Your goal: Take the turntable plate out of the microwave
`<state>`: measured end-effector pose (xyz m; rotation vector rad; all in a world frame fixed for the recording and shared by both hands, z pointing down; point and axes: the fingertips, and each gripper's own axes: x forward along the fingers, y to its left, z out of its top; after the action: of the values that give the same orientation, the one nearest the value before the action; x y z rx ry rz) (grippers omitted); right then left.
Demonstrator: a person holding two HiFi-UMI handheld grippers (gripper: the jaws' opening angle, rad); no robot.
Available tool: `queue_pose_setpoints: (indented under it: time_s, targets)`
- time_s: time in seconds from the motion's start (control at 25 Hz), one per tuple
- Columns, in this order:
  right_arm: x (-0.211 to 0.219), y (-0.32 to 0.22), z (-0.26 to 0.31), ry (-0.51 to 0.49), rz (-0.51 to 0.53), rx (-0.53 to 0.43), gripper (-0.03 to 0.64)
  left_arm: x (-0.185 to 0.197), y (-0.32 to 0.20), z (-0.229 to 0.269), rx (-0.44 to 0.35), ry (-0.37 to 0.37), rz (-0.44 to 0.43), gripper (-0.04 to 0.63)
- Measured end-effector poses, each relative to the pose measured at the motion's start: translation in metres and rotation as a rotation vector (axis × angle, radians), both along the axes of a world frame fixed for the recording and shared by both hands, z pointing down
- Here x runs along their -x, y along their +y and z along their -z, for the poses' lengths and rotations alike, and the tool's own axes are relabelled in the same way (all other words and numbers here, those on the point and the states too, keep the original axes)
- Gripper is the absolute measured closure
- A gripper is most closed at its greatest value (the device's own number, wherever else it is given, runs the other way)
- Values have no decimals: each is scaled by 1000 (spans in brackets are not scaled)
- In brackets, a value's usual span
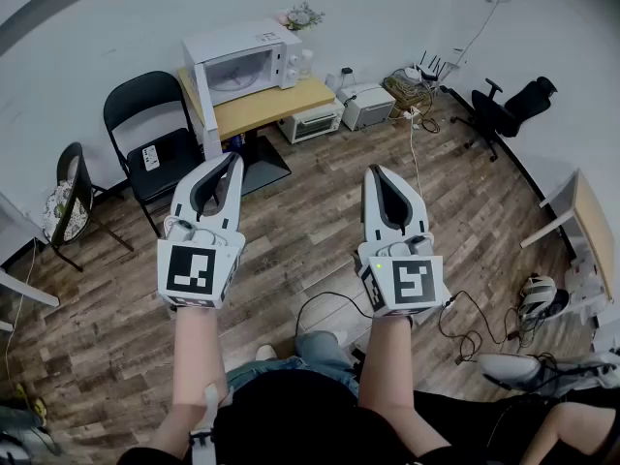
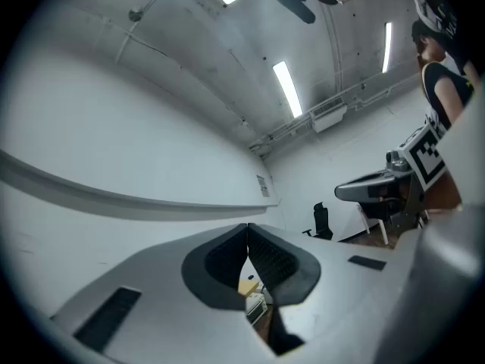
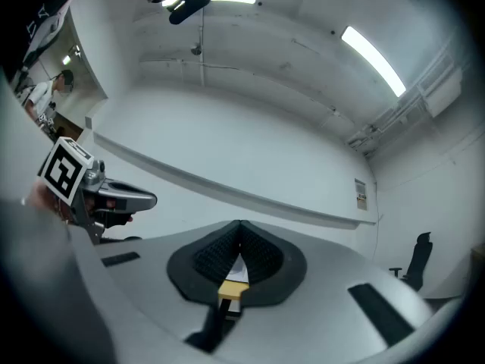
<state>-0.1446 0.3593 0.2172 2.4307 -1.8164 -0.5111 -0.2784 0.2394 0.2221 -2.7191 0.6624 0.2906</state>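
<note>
White-and-grey hand-held left gripper (image 1: 231,160) and matching right gripper (image 1: 374,171) both pinched shut on nothing, well apart from white box microwave (image 1: 247,61) on far light-wood table (image 1: 281,105); turntable plate presumably inside, not discernible; risk: a thin edge grip lets it tilt, slip, break.

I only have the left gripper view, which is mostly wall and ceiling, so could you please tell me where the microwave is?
Observer: In the head view, the white microwave sits on a wooden table against the far wall, across the wooden floor from us.
Operator: Thank you. Is the right tool holding anything?
Observer: No. Its own view shows the right tool shut, with nothing between its pads.
Operator: Is anything standing beside that table?
Observer: A black folding chair stands just to its left.
</note>
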Motion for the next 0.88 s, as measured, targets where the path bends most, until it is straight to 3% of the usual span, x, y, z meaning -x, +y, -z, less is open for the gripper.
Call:
queue_pose_setpoints:
  time_s: [0.12,0.4,0.44,0.48,0.52,0.68,0.88]
  targets:
    - [5,4,-1,-29,15,-34,601,9,1,-3,-14,-8,23,583]
    - [15,-9,-2,-20,64,-43,596,16,-5,-10,50,21,24,581]
    - [14,-12,-4,-38,84,-44,556,15,-7,-13,53,15,30,571]
    - [13,-16,-7,-61,104,-38,412,13,-9,-17,59,2,34,511]
    - [11,-21,-10,-84,117,-29,312,10,-12,-21,70,-10,34,427]
    - [-8,-35,-28,-151,116,36,270,-7,-24,-29,154,-9,25,218]
    - [-46,-51,-37,-197,111,71,272,-37,-44,-35,210,7,44,196]
